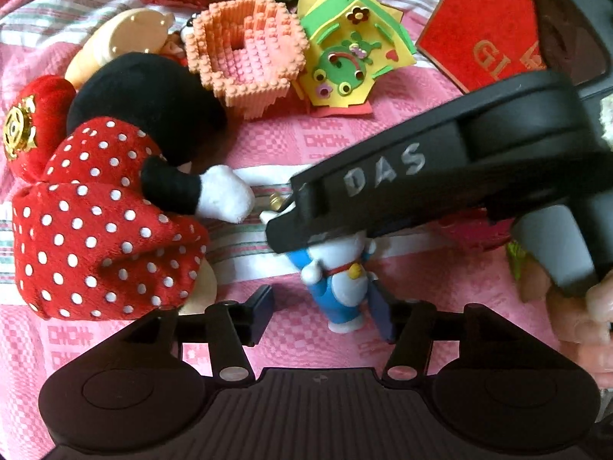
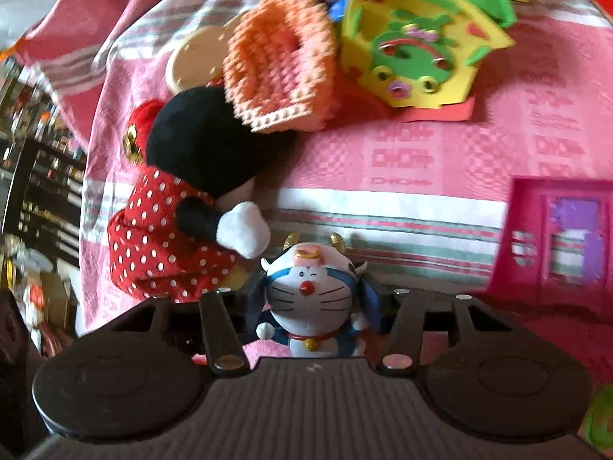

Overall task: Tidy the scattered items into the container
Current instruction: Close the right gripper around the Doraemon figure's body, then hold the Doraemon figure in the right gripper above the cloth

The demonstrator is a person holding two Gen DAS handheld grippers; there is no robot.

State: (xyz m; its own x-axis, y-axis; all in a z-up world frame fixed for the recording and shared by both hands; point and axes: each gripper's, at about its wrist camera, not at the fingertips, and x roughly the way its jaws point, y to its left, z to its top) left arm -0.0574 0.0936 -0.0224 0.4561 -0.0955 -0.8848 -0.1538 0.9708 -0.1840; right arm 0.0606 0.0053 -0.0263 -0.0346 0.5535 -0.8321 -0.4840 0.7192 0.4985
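Toys lie scattered on the pink cloth (image 1: 375, 145): plush mouse (image 1: 107, 207), brick basket (image 1: 249, 53), foam house (image 1: 352, 50). Cat figure (image 2: 312, 303) stands between both tongs, left (image 1: 322, 314) apart, right (image 2: 312, 299) seemingly just off it. Nothing visibly binned yet.

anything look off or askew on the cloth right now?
Both tools bracket the same blue cat figurine: the right tool at its head, the left tool at its body. The polka-dot mouse plush lies slumped face-down, and the orange brick-built bowl sits tipped on its side.
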